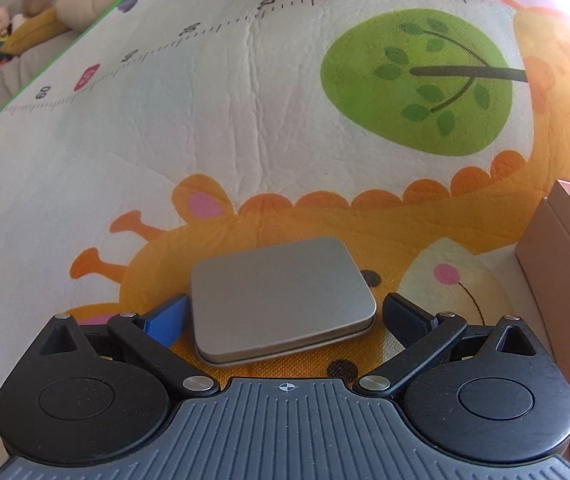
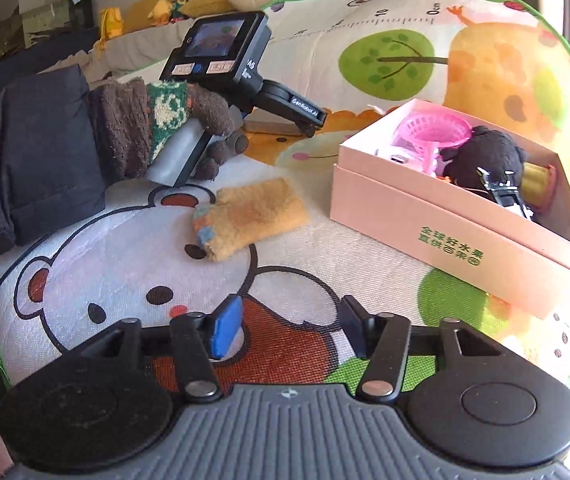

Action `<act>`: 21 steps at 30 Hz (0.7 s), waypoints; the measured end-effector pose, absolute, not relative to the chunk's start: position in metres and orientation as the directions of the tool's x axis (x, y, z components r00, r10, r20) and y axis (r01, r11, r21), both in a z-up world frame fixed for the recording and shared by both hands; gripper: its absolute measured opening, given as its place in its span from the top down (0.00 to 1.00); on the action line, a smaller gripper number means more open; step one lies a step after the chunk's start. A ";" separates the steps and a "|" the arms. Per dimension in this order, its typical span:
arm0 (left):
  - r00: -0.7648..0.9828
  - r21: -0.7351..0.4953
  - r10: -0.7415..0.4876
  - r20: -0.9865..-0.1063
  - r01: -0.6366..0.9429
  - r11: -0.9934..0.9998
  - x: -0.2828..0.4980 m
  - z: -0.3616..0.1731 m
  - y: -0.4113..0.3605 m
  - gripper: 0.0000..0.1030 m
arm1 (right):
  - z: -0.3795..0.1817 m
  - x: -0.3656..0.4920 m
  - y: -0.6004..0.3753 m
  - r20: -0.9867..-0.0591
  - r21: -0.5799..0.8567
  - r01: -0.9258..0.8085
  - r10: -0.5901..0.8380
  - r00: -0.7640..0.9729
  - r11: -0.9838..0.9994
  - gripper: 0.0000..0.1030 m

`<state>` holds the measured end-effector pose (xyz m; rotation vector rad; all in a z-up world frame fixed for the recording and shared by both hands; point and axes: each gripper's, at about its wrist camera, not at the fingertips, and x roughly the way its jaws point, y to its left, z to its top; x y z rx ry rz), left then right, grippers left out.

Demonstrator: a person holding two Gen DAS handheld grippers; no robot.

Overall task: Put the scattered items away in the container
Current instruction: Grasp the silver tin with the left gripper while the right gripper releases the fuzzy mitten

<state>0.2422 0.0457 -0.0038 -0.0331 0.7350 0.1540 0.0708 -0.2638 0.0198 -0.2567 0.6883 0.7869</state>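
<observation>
Between the left gripper [image 1: 283, 312] fingers sits a flat metal tin [image 1: 281, 300], pads spread, not touching; right gripper [image 2: 289, 330] empty, released.

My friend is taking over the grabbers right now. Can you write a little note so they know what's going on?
Left tool: open, fingers either side of the flat metal tin on the play mat, not pressing yet.
Right tool: open and empty above the mat.
Done: pink basket, black plush toy and some small bits already in the pink box.
Left: the tin and the yellow glove, both on the mat, go in the box.
</observation>
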 end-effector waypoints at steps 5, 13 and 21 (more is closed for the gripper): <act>0.741 0.031 0.117 -0.661 -0.129 0.991 0.237 -0.003 0.049 0.05 | 0.032 0.089 -0.300 -0.561 0.050 -0.561 0.488 0.669 0.826 0.20; 0.752 -0.002 0.027 -0.658 -0.037 0.999 0.186 0.000 0.058 0.05 | 0.038 0.152 -0.350 -0.501 0.169 -0.307 0.350 0.791 0.937 0.20; 0.753 -0.026 -0.089 -0.651 0.095 0.995 0.093 0.000 0.061 0.05 | 0.024 0.174 -0.316 -0.519 0.113 -0.375 0.377 0.768 0.920 0.16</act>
